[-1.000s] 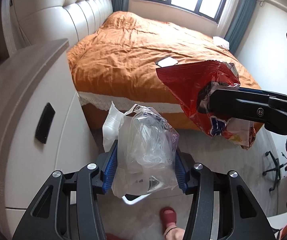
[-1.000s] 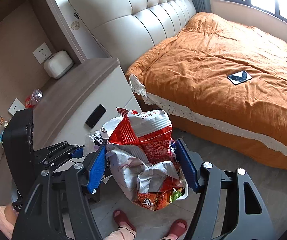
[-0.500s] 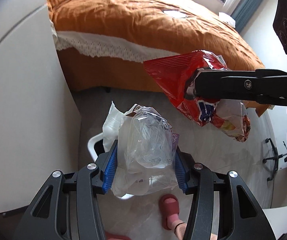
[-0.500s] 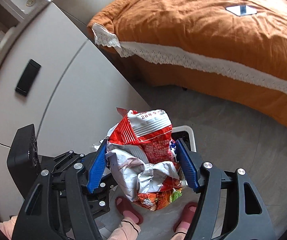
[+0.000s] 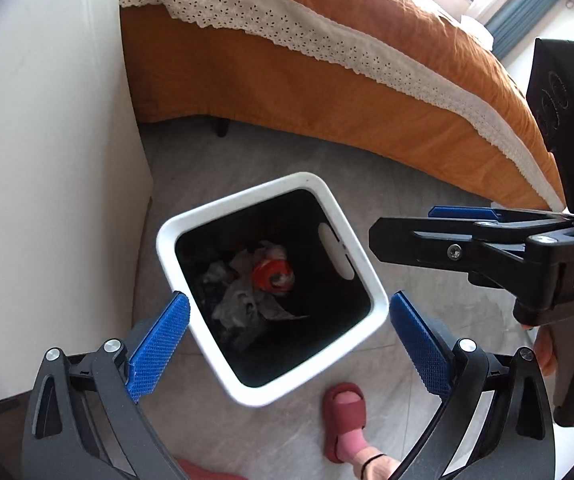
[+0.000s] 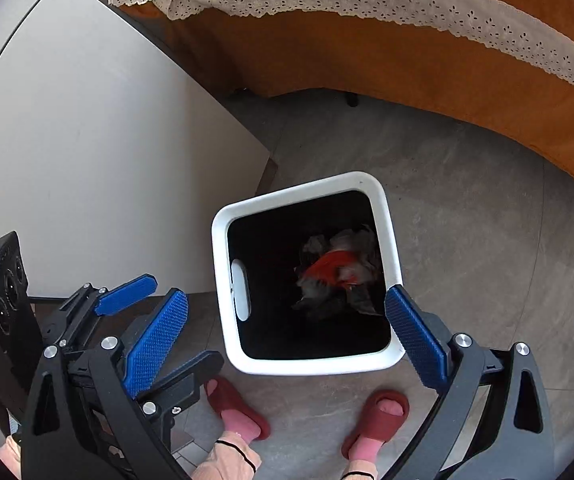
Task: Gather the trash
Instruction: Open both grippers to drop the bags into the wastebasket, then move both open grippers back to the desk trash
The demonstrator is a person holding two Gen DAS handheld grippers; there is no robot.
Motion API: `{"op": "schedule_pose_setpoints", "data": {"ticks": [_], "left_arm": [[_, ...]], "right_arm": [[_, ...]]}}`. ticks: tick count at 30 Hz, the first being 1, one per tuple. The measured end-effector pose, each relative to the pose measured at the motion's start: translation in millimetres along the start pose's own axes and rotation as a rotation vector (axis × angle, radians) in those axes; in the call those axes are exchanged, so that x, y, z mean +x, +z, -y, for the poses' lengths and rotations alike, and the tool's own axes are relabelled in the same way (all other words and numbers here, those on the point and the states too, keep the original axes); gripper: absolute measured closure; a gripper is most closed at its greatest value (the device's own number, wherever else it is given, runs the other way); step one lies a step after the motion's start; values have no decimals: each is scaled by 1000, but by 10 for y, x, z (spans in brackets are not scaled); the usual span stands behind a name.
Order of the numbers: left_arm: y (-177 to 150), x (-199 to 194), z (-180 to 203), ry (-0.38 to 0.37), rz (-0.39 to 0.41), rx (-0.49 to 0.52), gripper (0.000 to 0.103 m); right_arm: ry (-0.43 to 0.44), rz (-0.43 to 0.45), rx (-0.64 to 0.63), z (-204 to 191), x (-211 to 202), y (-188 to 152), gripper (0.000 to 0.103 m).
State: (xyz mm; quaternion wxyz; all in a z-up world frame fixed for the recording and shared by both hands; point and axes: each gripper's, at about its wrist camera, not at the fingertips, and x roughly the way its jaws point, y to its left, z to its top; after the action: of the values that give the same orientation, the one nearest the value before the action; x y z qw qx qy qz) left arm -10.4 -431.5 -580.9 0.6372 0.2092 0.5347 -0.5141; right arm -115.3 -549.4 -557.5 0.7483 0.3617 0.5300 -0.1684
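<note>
trash deep in bin hard to make out; "das" cut off on right tongs; both left tongs and right gaped wide, empty.

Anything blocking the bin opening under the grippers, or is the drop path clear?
Nothing visible blocks it. The bin has no lid on, and its mouth lies open below both hand-held grippers, left and right. Their jaws are open and empty; the trash lies at the bottom.

Glossy white plastic bin, crumpled wrappers
</note>
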Motion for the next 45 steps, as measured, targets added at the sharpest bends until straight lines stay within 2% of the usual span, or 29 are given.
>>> {"op": "schedule_pose_setpoints", "data": {"ticks": [6, 14, 19, 26, 35, 45], "left_arm": [[55, -346, 81, 16, 26, 11, 5], [291, -1356, 348, 16, 141, 0, 5], [405, -2115, 610, 18, 238, 6, 5], [466, -3034, 809, 96, 352, 20, 5], [498, -4073, 625, 204, 497, -59, 5], [273, -5051, 32, 358, 624, -157, 5]], "right_arm": [[-2, 39, -30, -216, -383, 66, 5], [23, 153, -79, -716, -1379, 152, 5], [0, 268, -154, -1102, -2156, 105, 5], [8, 405, -245, -1580, -3017, 91, 5], [60, 497, -397, -2342, -3565, 214, 5], [183, 532, -597, -3549, -3733, 319, 5]]}}
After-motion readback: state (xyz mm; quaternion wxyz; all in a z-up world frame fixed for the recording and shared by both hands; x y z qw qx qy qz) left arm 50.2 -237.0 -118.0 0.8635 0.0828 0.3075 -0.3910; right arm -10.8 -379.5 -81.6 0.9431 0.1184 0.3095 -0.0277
